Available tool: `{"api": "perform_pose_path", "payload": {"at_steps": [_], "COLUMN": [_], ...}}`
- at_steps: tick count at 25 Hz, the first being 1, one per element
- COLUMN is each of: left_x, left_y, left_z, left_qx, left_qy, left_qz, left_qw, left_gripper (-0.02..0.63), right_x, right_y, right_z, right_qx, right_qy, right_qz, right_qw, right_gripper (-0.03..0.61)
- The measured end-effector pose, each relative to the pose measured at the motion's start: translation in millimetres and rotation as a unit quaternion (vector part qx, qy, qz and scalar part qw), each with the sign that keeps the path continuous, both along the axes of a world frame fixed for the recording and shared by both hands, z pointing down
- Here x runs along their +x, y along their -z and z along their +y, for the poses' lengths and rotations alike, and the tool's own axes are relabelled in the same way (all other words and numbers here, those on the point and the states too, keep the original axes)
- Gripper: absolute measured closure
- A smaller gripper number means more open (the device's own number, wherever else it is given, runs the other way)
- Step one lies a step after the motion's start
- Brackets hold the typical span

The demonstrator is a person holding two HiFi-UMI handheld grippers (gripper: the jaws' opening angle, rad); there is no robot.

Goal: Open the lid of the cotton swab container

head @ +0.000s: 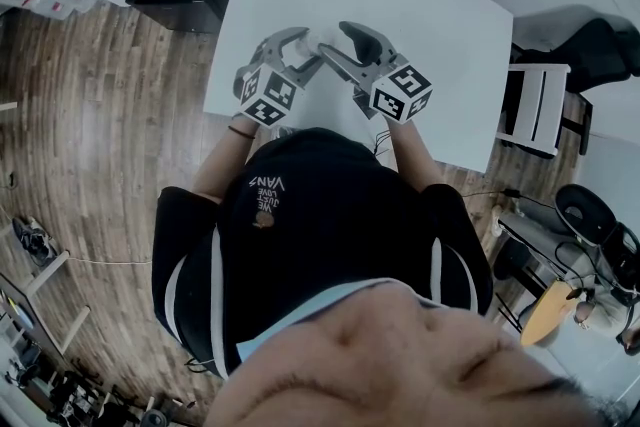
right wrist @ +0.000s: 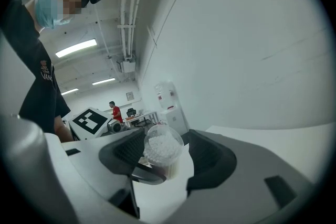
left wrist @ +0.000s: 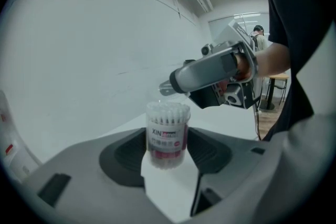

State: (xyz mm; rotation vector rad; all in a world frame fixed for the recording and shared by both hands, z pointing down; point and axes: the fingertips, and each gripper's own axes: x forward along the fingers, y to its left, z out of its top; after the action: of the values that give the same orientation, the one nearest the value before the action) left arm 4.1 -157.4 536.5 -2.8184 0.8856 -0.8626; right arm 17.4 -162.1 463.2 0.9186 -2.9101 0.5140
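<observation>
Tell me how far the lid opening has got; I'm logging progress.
Done: the left gripper is clamped on the cotton swab container, holding it upright. In hand: the right gripper has its jaws either side of the clear lid, right above the swabs. To do: pulling the lid clear; whether it has already come free I cannot tell.

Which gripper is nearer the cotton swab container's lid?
Right. The right gripper has its fingers either side of the lid; the left gripper is clamped lower, round the cotton swab container.
</observation>
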Motion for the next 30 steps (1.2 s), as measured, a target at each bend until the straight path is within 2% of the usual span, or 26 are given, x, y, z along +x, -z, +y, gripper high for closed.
{"api": "perform_pose_path", "payload": {"at_steps": [8, 18, 30], "left_x": [-1, 7, 10], "left_y": [-4, -2, 4], "left_z": [-2, 1, 4], "left_qx": [-0.010, -0.013, -0.015], "left_qy": [0.005, 0.000, -0.005], "left_qz": [0.002, 0.008, 0.028], "left_qw": [0.9999, 0.9999, 0.9995], "left_gripper": [0.364, 0.364, 0.364], "right_x": [17, 51, 72], "right_y": [10, 17, 9], "right_z": [-9, -20, -31], "right_qx": [0.012, 0.045, 0.040], "right_qy": [-0.028, -0.090, -0.133], "right_qz": [-0.005, 0.007, 0.013], "right_qw": [1.000, 0.995, 0.990], "right_gripper": [0.324, 0.333, 0.348]}}
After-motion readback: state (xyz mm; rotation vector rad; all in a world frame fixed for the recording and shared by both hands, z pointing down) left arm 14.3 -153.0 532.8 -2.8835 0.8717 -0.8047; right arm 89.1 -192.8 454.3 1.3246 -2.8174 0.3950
